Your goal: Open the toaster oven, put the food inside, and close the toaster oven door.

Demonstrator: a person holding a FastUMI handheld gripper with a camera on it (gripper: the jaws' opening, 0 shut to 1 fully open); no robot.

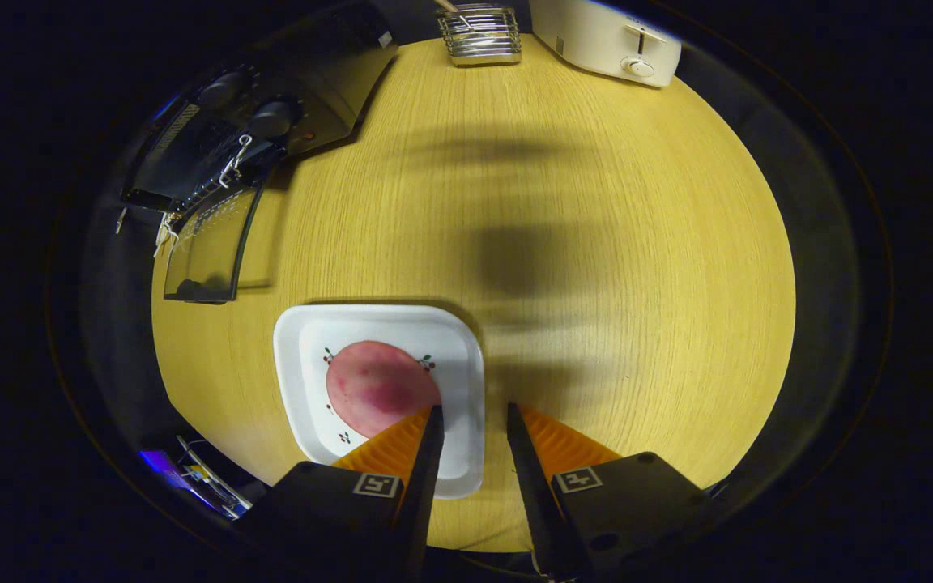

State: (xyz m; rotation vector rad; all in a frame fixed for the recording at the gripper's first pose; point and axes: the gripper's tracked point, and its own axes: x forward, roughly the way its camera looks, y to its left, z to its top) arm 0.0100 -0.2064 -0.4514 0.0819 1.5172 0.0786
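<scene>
From the gripper view, looking down along the fingers, the gripper (472,417) hangs above a round wooden table (596,267) with its fingers apart and nothing between them. A square white plate (304,380) sits just ahead, partly under the left finger, and on it lies the food (373,385), a flat pinkish round slice, perhaps ham, though the light is too dim to be sure. The left fingertip overlaps the slice's near edge in this view; I cannot tell whether it touches.

Well beyond the plate stands the toaster oven (272,113), dark, with its glass door (211,251) already dropped open toward the table. At the far edge are a white toaster (604,36) and a wire rack (479,34).

The slice looks thin, light and floppy, likely a bit slick. I'd pinch it at the near rim, one finger sliding under, and carry it level so it doesn't fold or slip.
</scene>
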